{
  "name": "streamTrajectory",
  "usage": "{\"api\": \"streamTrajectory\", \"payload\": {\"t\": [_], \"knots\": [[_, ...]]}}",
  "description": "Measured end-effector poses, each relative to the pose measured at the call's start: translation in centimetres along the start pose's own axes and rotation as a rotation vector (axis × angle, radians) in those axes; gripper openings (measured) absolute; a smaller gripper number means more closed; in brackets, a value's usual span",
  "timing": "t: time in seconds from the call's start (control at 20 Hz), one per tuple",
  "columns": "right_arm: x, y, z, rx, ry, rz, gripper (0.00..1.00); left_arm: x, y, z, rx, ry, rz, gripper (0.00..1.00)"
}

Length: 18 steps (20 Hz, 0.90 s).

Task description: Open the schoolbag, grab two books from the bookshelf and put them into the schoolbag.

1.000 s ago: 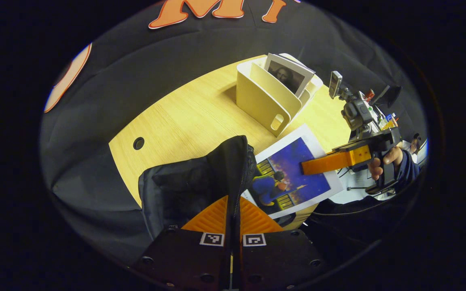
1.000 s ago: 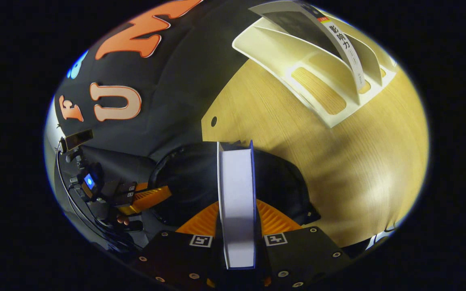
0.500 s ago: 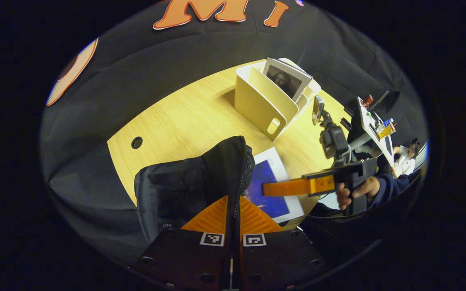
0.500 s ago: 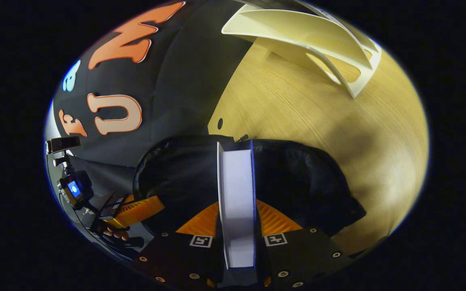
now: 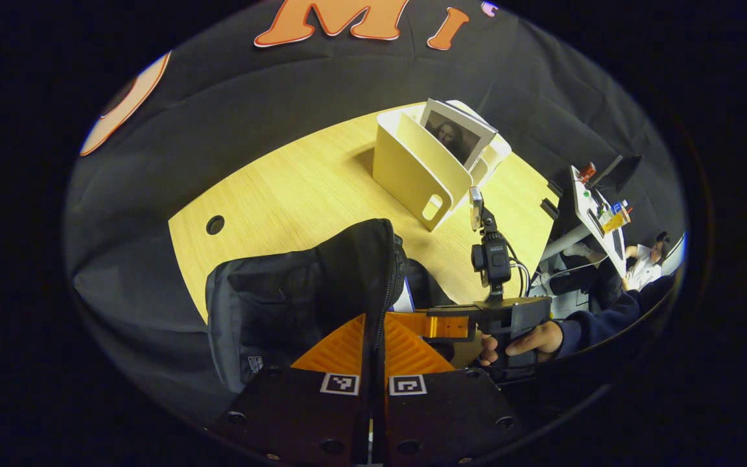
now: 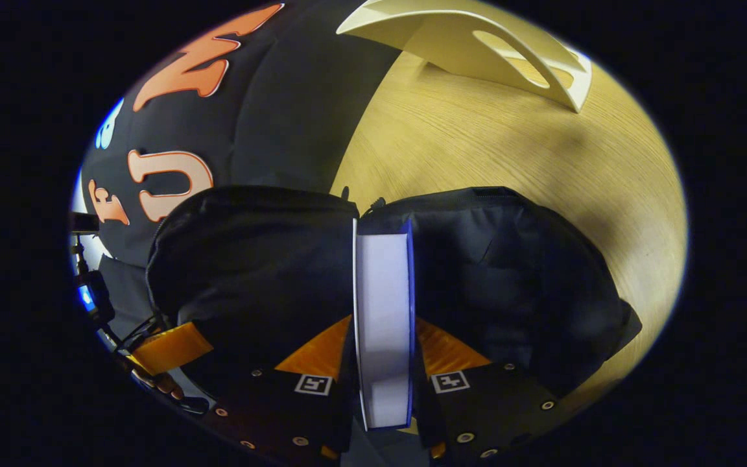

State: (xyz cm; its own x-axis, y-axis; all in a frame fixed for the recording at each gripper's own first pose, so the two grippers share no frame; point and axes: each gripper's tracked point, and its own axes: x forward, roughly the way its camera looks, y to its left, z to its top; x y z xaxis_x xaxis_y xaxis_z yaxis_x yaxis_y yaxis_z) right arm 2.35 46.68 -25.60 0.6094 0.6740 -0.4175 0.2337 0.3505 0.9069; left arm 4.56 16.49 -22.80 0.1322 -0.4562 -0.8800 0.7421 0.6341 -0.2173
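Note:
The black schoolbag (image 5: 296,292) stands on the wooden table (image 5: 308,188), and my left gripper (image 5: 373,321) is shut on the zipper edge of its opening. In the right gripper view, my right gripper (image 6: 383,324) is shut on a thick book (image 6: 383,285), blue-covered with white page edges. The book's far end sits in the gap between the two sides of the schoolbag (image 6: 509,272). The left gripper view shows the right gripper (image 5: 441,324) reaching into the bag, a hand (image 5: 522,340) holding it. The cream bookshelf (image 5: 422,165) holds a portrait-covered book (image 5: 454,133).
The bookshelf (image 6: 477,45) stands toward the table's far side, with bare wood (image 6: 509,143) between it and the bag. A cable hole (image 5: 214,225) lies at the left. Beyond the table's right edge is a cluttered desk (image 5: 597,201).
My right gripper has carried the book left and down into the bag's opening; its cover, in plain sight earlier, is now almost hidden. My left gripper has kept its hold on the bag's edge.

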Motion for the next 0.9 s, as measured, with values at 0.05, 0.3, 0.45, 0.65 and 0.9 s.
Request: {"api": "streamTrajectory", "payload": {"t": [0.05,0.3,0.45,0.65,0.9], "knots": [[-0.2,-0.6,-0.2,-0.033,0.022,-0.039,0.48,0.1,0.2,0.0,-0.011,-0.002,0.003,0.03],[-3.0,-2.5,-0.1,-0.288,0.09,-0.192,0.89,0.5,0.7,-0.6,-0.049,-0.013,0.009,0.03],[-5.7,-3.9,2.1,-0.353,0.063,-0.245,0.98,0.9,0.8,-1.0,-0.074,-0.014,0.01,0.03],[-9.3,-5.0,5.3,-0.432,0.032,-0.31,0.98,0.9,1.0,-1.1,-0.1,-0.01,0.023,0.03],[-14.7,-5.8,10.5,-0.603,0.015,-0.42,0.98,1.4,0.7,-1.1,-0.096,0.007,0.039,0.03]]}}
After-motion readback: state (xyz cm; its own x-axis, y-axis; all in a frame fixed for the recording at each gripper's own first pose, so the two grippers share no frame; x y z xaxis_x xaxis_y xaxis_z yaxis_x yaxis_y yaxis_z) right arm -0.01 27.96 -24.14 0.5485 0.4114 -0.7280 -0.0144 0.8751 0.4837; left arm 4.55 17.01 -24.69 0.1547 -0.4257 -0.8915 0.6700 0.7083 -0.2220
